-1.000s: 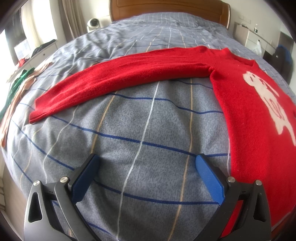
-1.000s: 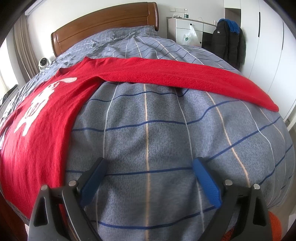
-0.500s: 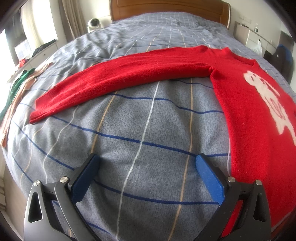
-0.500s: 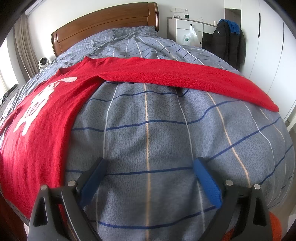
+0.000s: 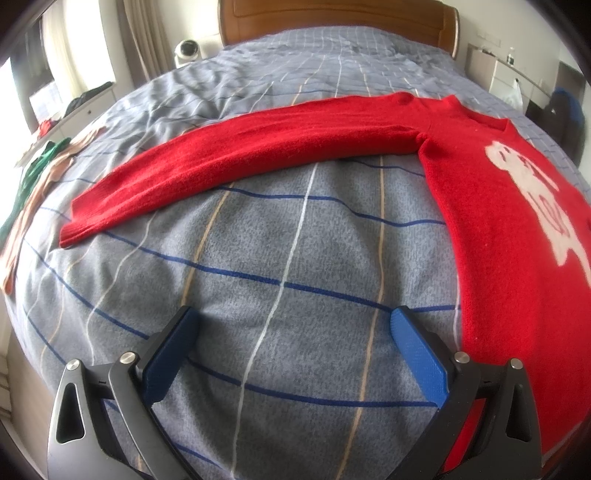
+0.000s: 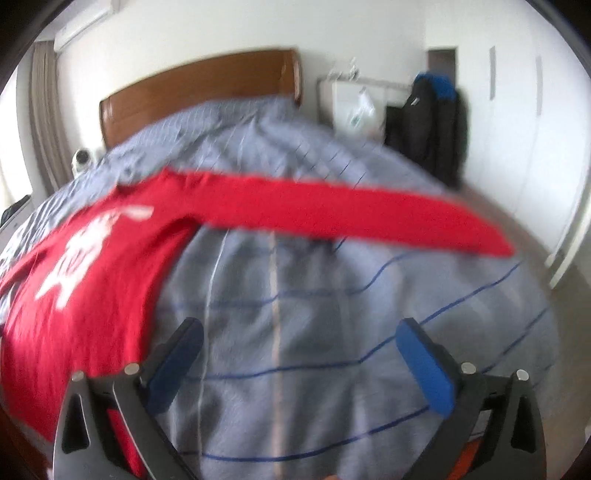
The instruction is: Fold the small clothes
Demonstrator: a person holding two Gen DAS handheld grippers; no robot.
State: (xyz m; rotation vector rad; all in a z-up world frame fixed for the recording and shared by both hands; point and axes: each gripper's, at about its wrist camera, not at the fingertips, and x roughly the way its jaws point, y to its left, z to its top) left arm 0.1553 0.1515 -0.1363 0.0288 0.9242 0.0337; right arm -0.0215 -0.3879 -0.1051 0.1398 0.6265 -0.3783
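Sweater (image 5: 509, 236), red with a white figure on its chest, lies flat on the bed (image 5: 280, 258), face up, with both sleeves spread wide to either side. In the left wrist view the body fills the right side of the frame and one sleeve (image 5: 236, 166) runs from the shoulder out to the left, its cuff resting on the cover near the left edge of the bed. In the right wrist view, which is blurred, the body sits at the left and the other sleeve (image 6: 351, 214) reaches to the right, its cuff close to the right edge of the bed.

Bed cover is grey with blue, white and tan lines. A brown wooden headboard (image 5: 332, 18) stands at the far end. Green and tan clothes (image 5: 33, 184) lie at the far left edge of the bed.

Left claw (image 5: 291, 321) hangs over bare cover just left of the sweater's hem, jaws spread wide, nothing between them and no cloth touched.

Right claw (image 6: 299, 332) sits above bare cover to the right of the sweater's body. Its jaws have just been opening further and now stand wide apart, with nothing between them.

A dark jacket (image 6: 428, 125) hangs by the far right wall.
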